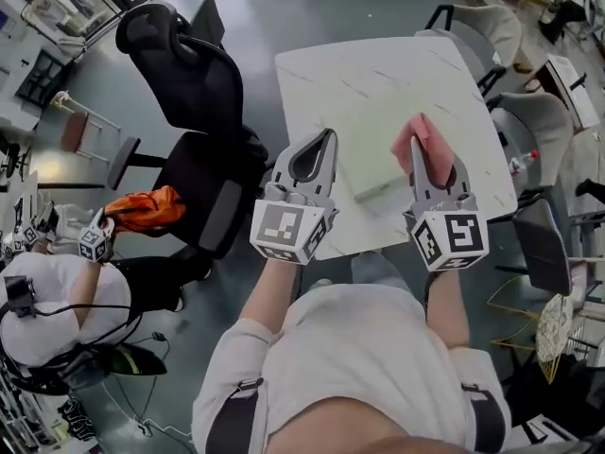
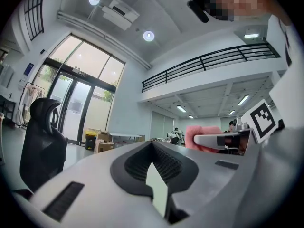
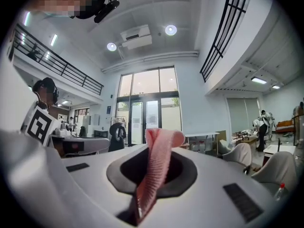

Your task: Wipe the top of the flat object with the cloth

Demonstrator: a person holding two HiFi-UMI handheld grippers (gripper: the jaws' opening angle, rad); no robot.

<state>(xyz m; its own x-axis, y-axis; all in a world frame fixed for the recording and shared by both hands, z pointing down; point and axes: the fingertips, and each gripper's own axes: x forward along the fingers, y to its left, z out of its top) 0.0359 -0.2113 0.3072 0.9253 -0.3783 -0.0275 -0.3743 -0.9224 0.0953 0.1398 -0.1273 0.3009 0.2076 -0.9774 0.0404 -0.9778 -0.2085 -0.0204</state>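
Note:
A pale green flat object (image 1: pixel 371 164) sits over the white marble table (image 1: pixel 378 74). My left gripper (image 1: pixel 319 142) is at its left edge. In the left gripper view the jaws (image 2: pixel 154 175) are shut on a pale thin piece (image 2: pixel 158 194), apparently that object's edge. My right gripper (image 1: pixel 430 159) hovers at the object's right side, shut on a folded pink cloth (image 1: pixel 427 148). In the right gripper view the cloth (image 3: pixel 156 167) sticks up out of the shut jaws. Both grippers tilt upward, so neither gripper view shows the table top.
A black office chair (image 1: pixel 189 74) stands left of the table, with an orange thing (image 1: pixel 142 211) beside it. Another person (image 1: pixel 57 301) with grippers sits at the lower left. Pale chairs (image 1: pixel 492 26) line the table's right side. The table's near edge lies just under my grippers.

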